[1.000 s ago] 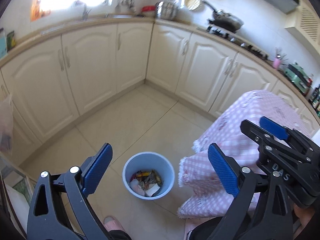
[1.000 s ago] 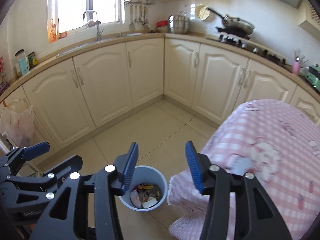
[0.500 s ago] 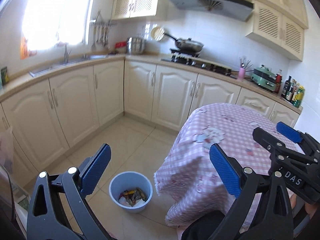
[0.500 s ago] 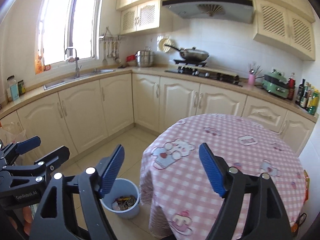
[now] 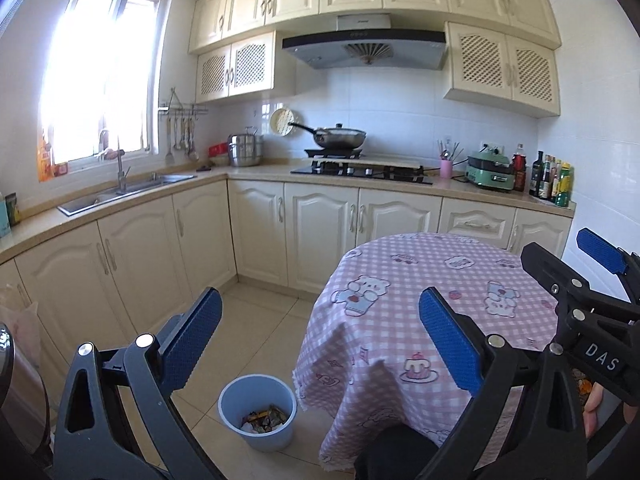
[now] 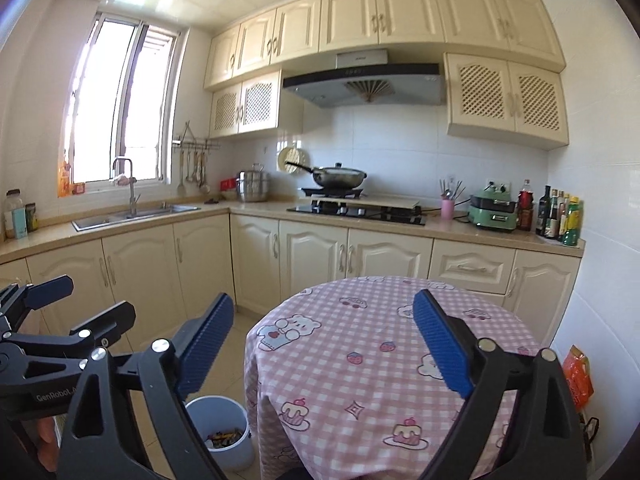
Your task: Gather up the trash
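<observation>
Nearest the lenses, the left gripper (image 5: 320, 340) hangs with its blue pads spread wide and nothing between them, and the right gripper (image 6: 324, 344) is likewise spread wide and empty, held over the near edge of the round surface (image 6: 360, 344) with its pink checked cloth. Each gripper shows at the edge of the other's view. Just below and to the left, on the tiled floor (image 5: 256, 328), stands a pale blue bin (image 5: 258, 416), close against the hanging cloth; it is the trash bin, and inside it lies a small heap of crumpled wrappers (image 5: 266, 418) and scraps of paper. That trash looks light, soft and crinkly, so it should pinch easily but may slip or spring out of a loose hold; a bunched fold would give a surer grip than a flat edge. The bin itself appears to be thin plastic and nearly empty, probably light enough to lift by its rim, where the pads could close across the wall. No loose trash is visible on the cloth from either view. At the far right, low against the wall beside the surface, sits an orange packet (image 6: 578, 376); whether it is trash cannot be told. Farther back run the cream cabinets (image 5: 320, 232), the sink (image 5: 120, 194) under the bright window, and the stove with a pan (image 5: 340, 138) beneath the hood.
</observation>
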The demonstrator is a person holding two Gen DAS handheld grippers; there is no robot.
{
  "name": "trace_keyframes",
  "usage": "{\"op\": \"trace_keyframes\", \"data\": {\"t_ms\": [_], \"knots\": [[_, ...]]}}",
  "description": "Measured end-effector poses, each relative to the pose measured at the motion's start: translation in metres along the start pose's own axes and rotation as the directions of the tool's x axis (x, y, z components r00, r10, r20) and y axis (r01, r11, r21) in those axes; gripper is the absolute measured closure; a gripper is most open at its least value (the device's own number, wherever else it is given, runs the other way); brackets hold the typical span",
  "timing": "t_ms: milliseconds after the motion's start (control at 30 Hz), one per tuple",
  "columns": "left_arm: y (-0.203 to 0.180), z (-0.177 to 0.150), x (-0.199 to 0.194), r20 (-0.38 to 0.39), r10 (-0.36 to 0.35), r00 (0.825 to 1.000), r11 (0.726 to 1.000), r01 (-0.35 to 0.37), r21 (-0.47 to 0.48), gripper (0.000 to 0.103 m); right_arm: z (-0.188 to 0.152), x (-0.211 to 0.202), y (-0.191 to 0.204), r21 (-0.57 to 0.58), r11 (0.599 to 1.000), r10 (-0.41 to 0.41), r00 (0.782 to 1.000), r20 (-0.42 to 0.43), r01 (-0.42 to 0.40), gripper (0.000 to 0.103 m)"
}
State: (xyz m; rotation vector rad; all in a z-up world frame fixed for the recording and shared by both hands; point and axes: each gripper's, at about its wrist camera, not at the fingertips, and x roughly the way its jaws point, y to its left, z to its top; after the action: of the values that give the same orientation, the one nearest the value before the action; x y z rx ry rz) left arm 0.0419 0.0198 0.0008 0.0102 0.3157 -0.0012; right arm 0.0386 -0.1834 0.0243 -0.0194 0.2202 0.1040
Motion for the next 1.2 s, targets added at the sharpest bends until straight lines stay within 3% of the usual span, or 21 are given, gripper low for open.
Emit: {"op": "trace_keyframes", "data": {"t_ms": [267, 533, 1200], "knots": [[-0.019, 0.002, -0.045, 0.071, -0.027, 0.997, 1.0, 0.025, 0.018, 0.008, 0.001, -0.061, -0.014, 0.011, 1.0, -0.029, 0.997, 0.074, 0.028, 0.012], [-0.028, 0.004, -0.069, 0.126, -0.02, 0.992, 0.999, 0.016, 0.028, 0.008, 0.004, -0.095, -0.028, 0.015, 0.998, -0.058, 0.989, 0.14, 0.056, 0.009], [-0.028, 0.002, -0.073, 0.144, -0.027, 0.989, 0.999, 0.023, 0.028, 0.008, 0.003, -0.104, -0.033, 0.023, 0.997, -0.077, 0.986, 0.151, 0.074, 0.008]]}}
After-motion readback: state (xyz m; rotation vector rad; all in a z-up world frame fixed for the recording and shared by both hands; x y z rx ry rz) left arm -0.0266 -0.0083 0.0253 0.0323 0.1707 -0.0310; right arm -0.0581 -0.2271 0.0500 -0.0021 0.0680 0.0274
